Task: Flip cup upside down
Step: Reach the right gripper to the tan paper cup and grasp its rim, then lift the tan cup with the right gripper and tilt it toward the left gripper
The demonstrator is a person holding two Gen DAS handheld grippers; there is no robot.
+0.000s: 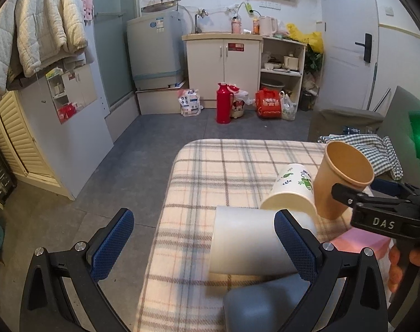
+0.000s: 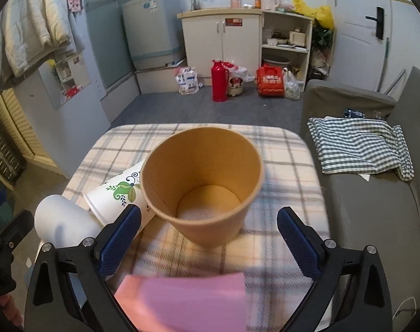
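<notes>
A brown paper cup [image 2: 204,191] stands upright, mouth up, on the plaid-covered table [image 2: 281,166]. It also shows in the left wrist view [image 1: 340,182]. My right gripper [image 2: 210,238] is open, its blue pads [image 2: 121,235] just short of the cup on either side. A white cup with a green leaf print [image 2: 118,196] lies on its side to the left, touching the brown cup. A plain white cup [image 1: 245,240] lies on its side in front of my left gripper [image 1: 207,246], which is open, its right pad [image 1: 295,243] beside that cup.
A pink pad [image 2: 187,301] lies at the table's near edge. A grey object [image 1: 262,304] lies close under the left gripper. A grey sofa [image 2: 376,215] with a checked cloth [image 2: 359,144] stands to the right. The table's left edge drops to the floor.
</notes>
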